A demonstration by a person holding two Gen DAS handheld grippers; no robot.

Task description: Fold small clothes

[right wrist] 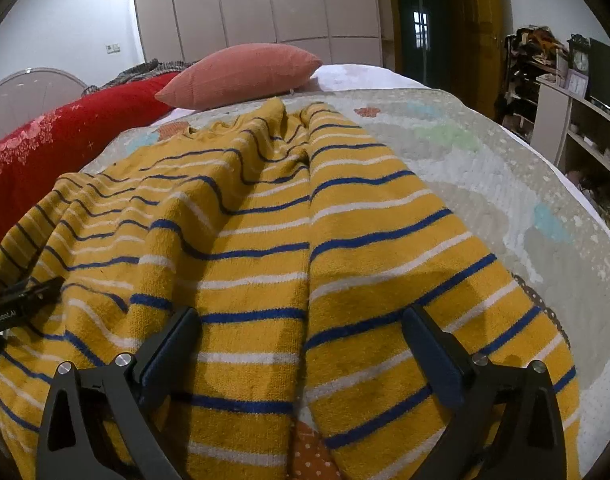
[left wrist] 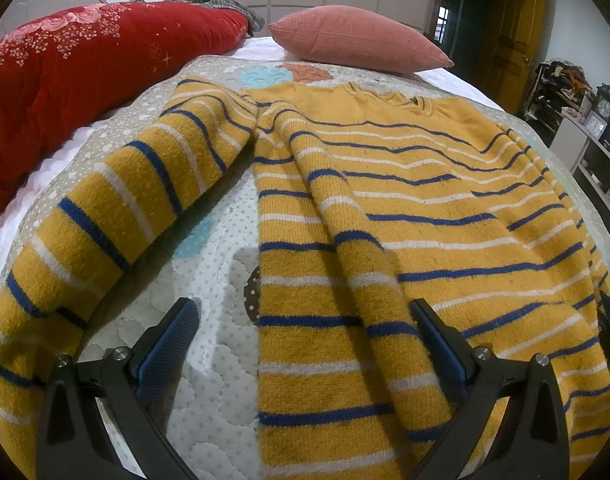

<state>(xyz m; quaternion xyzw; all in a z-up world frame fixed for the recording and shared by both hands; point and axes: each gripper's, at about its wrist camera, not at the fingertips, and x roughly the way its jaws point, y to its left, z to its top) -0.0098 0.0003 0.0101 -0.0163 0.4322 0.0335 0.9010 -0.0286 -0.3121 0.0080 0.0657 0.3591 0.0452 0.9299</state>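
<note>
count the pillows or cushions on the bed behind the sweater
2: a pink cushion at the far end behind the collar, and a long red floral pillow along the left. Others may be hidden.

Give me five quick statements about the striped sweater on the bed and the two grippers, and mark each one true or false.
1. The sweater is yellow with blue and white stripes. True.
2. It is already folded into a neat square. False: it lies spread out and wrinkled, sleeves extended.
3. The left gripper is shut on a sleeve. False: its jaws stand open, holding nothing.
4. The right gripper is open above the sweater. True.
5. A green pillow lies beyond the sweater. False: the pillow is pink.
</note>
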